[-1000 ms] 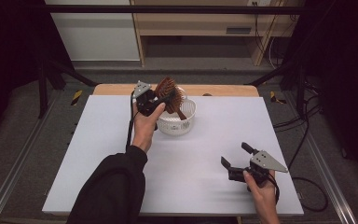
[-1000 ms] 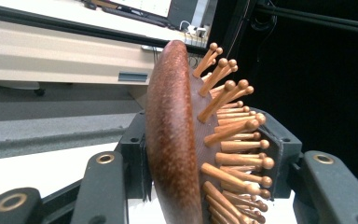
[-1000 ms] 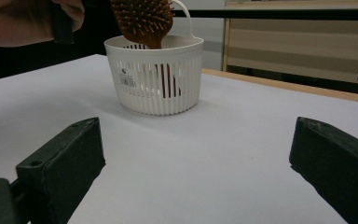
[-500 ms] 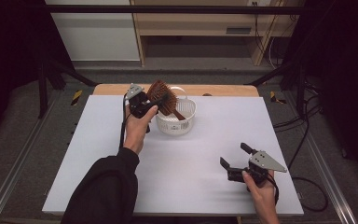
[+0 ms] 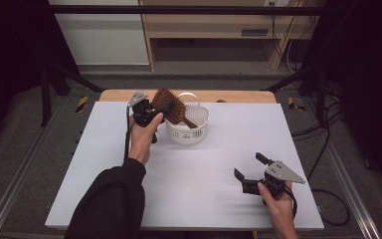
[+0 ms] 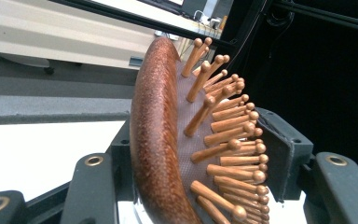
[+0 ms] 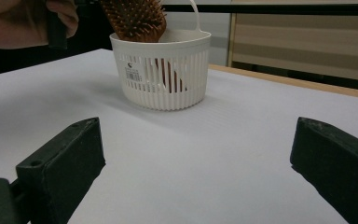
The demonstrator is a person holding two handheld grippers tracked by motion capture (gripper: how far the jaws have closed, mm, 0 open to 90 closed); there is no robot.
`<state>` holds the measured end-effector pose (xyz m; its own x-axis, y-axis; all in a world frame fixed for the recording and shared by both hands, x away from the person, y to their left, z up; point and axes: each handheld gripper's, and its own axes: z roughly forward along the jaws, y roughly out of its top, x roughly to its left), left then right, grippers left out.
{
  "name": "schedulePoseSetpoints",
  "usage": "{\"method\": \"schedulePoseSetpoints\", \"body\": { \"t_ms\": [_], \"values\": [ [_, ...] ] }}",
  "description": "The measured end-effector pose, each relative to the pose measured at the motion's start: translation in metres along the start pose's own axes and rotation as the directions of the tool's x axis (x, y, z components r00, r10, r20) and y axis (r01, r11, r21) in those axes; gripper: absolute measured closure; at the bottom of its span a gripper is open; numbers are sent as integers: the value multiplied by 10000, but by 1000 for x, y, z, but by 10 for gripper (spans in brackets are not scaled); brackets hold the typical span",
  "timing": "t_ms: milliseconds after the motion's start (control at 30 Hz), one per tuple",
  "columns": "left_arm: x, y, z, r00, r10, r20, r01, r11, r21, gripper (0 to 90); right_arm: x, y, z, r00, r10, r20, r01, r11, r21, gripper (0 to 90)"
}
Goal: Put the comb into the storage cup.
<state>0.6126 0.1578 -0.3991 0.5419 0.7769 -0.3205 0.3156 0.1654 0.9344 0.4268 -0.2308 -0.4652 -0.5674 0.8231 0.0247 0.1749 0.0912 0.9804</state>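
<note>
Right at the far edge of the table, a wooden hairbrush (image 5: 171, 105) stands tilted in a small white basket (image 5: 188, 130), its handle down inside and its oval head sticking up over the rim toward the left. The back of the head is smooth, rounded, reddish-brown wood with a fine speckled grain; the front is a dull mauve pad set with rows of round-tipped wooden pegs (image 6: 228, 144). The left gripper (image 5: 155, 110) has that head between its black jaws, which have just been opening. In the left gripper view the wooden back lies against one pad while the other pad stands just beside the peg tips; whether it touches them I cannot tell. The basket is round plastic, its wall cut into narrow upright slats, with a thin arched handle (image 7: 196, 14) and a small printed label (image 7: 135, 74) on its side; the brush handle shows dark red through the slats.

Nearer the person's side, well apart from the basket, the right gripper (image 5: 251, 167) rests low over the table (image 5: 214, 164), its blocky matt-black jaws spread wide with nothing between them. A grey three-cornered plate (image 5: 284, 172) sits on top of it. The table top is a flat, plain white sheet with a strip of pale wood (image 5: 238, 96) showing along its far edge.
</note>
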Motion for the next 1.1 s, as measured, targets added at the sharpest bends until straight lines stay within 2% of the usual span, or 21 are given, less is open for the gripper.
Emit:
{"method": "schedulePoseSetpoints", "body": {
  "t_ms": [200, 600, 700, 1100],
  "values": [
    [2, -1, 0, 9999, -99, -47, 100, 9999, 37, 398, 0, 0, 0, 10000, -3, 7, 3, 10000, 6, 30],
    [12, -6, -3, 9976, -655, -204, 655, 9979, 2, 380, 0, 0, 1, 10000, 16, -16, -16, 10000, 35, 30],
    [12, -7, -3, 9982, -584, -145, 585, 9982, 107, 377, 0, 0, 1, 10000, 19, -20, -18, 10000, 44, 29],
    [14, -11, -2, 9964, -803, -289, 805, 9967, 58, 357, 0, -1, 1, 10000, 24, -28, -24, 10000, 63, 29]
  ]
}}
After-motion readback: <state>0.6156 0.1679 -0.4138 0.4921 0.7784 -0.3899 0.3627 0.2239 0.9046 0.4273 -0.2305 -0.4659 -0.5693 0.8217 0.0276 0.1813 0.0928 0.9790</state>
